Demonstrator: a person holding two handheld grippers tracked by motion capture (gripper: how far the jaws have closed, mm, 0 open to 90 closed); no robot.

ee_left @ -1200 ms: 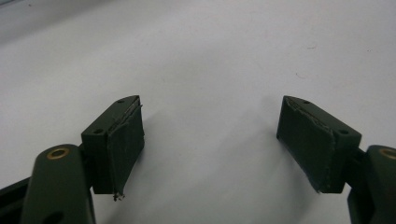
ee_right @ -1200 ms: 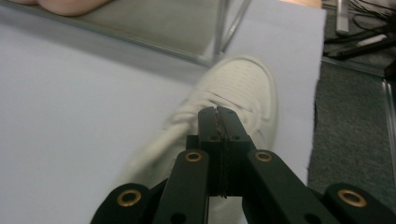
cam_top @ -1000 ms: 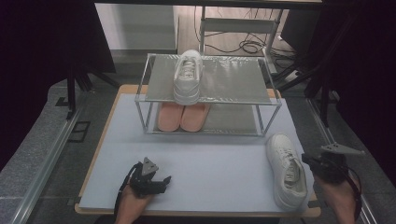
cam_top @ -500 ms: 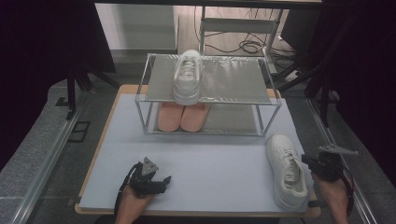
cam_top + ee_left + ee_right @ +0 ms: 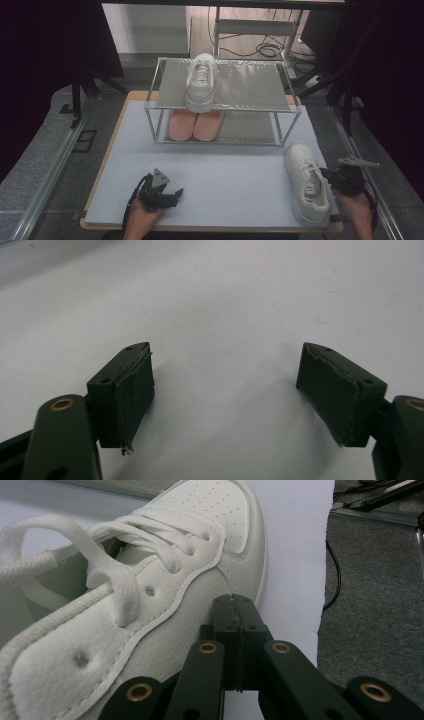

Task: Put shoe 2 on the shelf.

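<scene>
A white lace-up sneaker [image 5: 305, 182] lies on the pale mat near the front right corner, toe pointing away from me. In the right gripper view the same sneaker [image 5: 150, 580] sits very close. My right gripper [image 5: 331, 176] is shut with nothing between its jaws. Its tips [image 5: 233, 600] sit against the sneaker's outer side by the mat's edge; I cannot tell whether they touch it. My left gripper [image 5: 172, 196] rests low at the front left, open, its jaws wide apart over bare mat [image 5: 225, 352]. A matching white sneaker [image 5: 201, 82] stands on the rack's top shelf.
A metal two-shelf rack [image 5: 250, 90] stands at the back of the mat [image 5: 220, 165]. A pair of salmon-pink shoes [image 5: 195, 125] sits on its lower shelf. The table's right edge and grey floor lie just beyond my right gripper. Cables trail on the floor behind.
My right gripper has sunk a little beside the white sneaker, staying shut. The left gripper and the shoes have kept still.
</scene>
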